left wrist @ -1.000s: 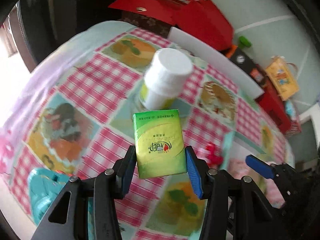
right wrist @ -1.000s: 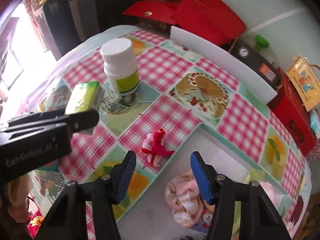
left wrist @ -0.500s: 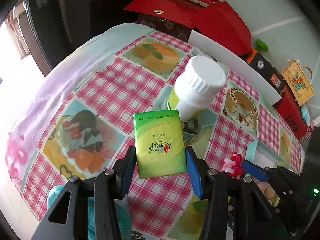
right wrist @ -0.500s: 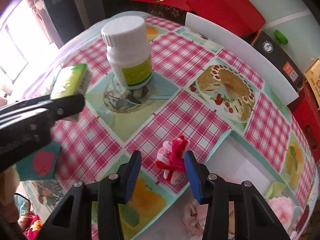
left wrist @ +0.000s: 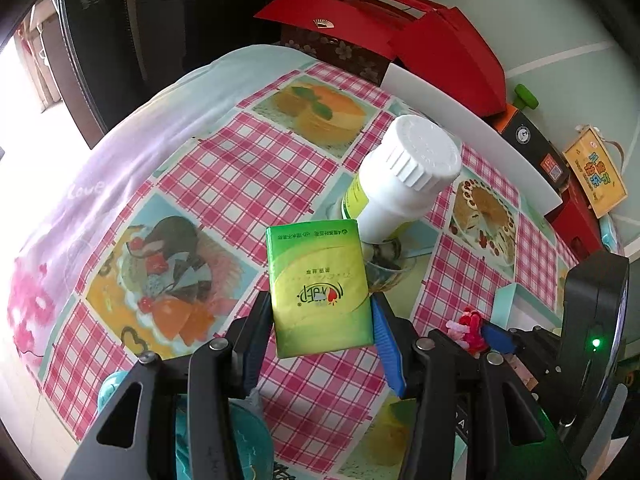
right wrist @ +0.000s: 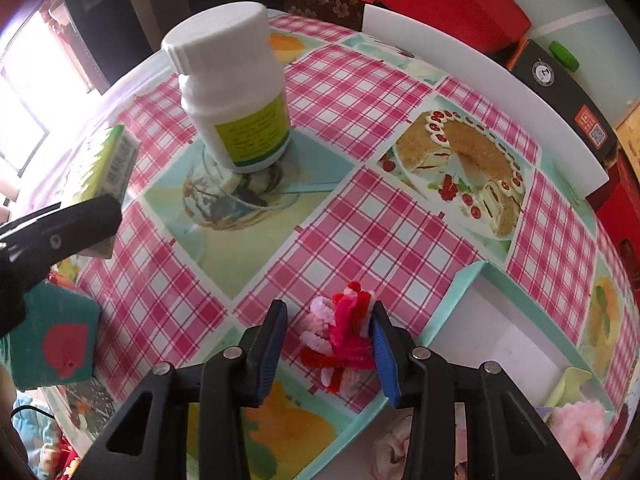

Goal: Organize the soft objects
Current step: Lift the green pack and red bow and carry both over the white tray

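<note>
Home living or dining corner: table under pink-checked oilcloth with cake prints (right wrist: 360,208), red gift boxes (left wrist: 400,28) stacked against the wall, white pill bottle (right wrist: 232,92), dark chair (left wrist: 96,52) by sunlit window

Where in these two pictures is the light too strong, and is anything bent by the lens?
Left wrist view: the window side at far left is washed out white; the tablecloth bulges like a dome. Right wrist view: glare at upper left; the white board curves.
</note>
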